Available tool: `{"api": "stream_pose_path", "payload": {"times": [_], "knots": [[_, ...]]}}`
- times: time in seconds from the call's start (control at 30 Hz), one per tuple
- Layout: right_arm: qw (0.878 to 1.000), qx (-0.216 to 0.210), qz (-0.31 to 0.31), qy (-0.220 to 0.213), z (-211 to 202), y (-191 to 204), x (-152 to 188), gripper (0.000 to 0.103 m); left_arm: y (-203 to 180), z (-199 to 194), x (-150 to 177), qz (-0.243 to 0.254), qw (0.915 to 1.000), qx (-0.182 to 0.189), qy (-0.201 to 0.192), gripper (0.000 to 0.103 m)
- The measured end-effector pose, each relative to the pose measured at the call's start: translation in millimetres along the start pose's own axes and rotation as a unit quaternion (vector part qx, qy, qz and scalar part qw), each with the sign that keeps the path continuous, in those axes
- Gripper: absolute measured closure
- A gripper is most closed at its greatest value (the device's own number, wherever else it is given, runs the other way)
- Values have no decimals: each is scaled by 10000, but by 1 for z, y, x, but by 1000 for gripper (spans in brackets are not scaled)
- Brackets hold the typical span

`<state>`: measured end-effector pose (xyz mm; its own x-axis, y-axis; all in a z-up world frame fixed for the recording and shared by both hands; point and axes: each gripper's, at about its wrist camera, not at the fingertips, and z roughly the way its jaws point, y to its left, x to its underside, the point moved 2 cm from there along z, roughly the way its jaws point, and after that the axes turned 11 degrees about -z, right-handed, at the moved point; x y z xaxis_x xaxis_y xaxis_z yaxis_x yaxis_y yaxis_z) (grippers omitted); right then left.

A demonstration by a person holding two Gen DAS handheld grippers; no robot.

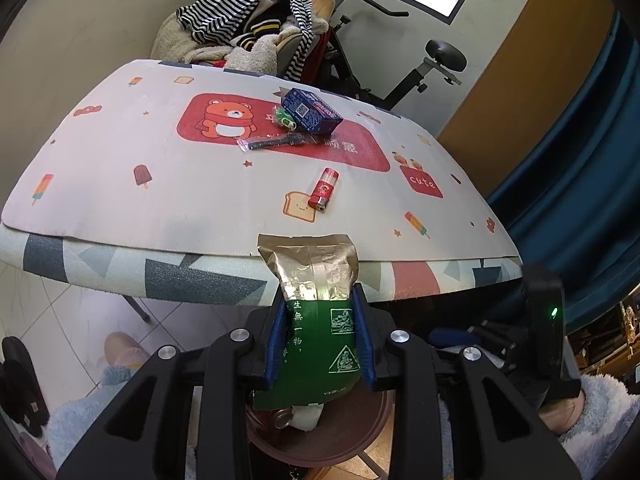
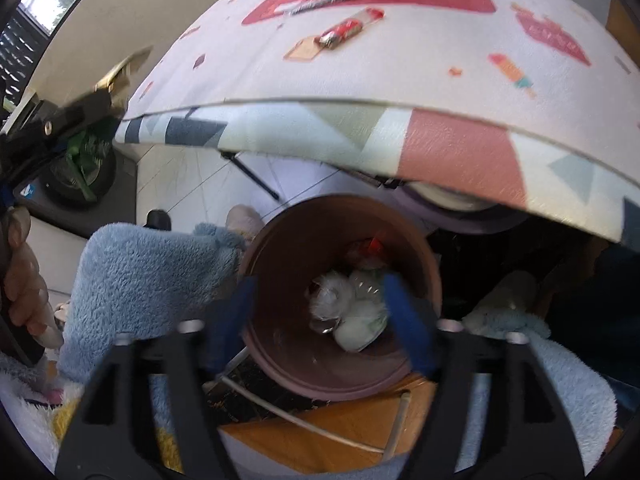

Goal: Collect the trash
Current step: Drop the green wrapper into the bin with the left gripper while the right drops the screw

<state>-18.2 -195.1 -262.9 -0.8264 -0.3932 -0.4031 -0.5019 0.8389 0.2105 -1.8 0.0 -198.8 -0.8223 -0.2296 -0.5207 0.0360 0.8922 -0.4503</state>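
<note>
Left wrist view: the left gripper sits at lower centre of the frame, its blue-padded fingers clamped on a green-and-gold foil pouch with white printed characters. The pouch stands upright between the pads, gold end up, overlapping the near edge of the surface, which carries a white cartoon mat with a red bear panel. Directly below the pouch is a round brown plastic bin; crumpled white waste lies inside it.

On the surface, mid-frame: a small red cylindrical lighter lying on its side. Farther back, upper centre: a blue printed carton, a green wrapped item just beside its left end, and a dark utensil in a clear sleeve in front of them.

Right wrist view (motion-blurred): the right gripper at lower centre, fingers spread apart with nothing between them, poised over the bin. White crumpled paper and a red scrap lie at the bin bottom. The left gripper with the pouch appears at the left edge of the frame. The lighter lies on the surface at top centre.
</note>
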Motion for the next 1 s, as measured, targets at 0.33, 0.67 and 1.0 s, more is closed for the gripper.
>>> {"api": "stream_pose_path", "payload": {"times": [0.33,0.67,1.0], "knots": [[9943,917,135,-518,-41,-20,-19,6,-9,16,21,106,9995,17,311,72],[9885,1162,538,-806,-72,-64,-30,6,-21,36,43,417,9968,-32,677,72],[9866,1136,850,-804,-80,-82,-22,6,-26,41,46,496,9957,-13,787,35]]}}
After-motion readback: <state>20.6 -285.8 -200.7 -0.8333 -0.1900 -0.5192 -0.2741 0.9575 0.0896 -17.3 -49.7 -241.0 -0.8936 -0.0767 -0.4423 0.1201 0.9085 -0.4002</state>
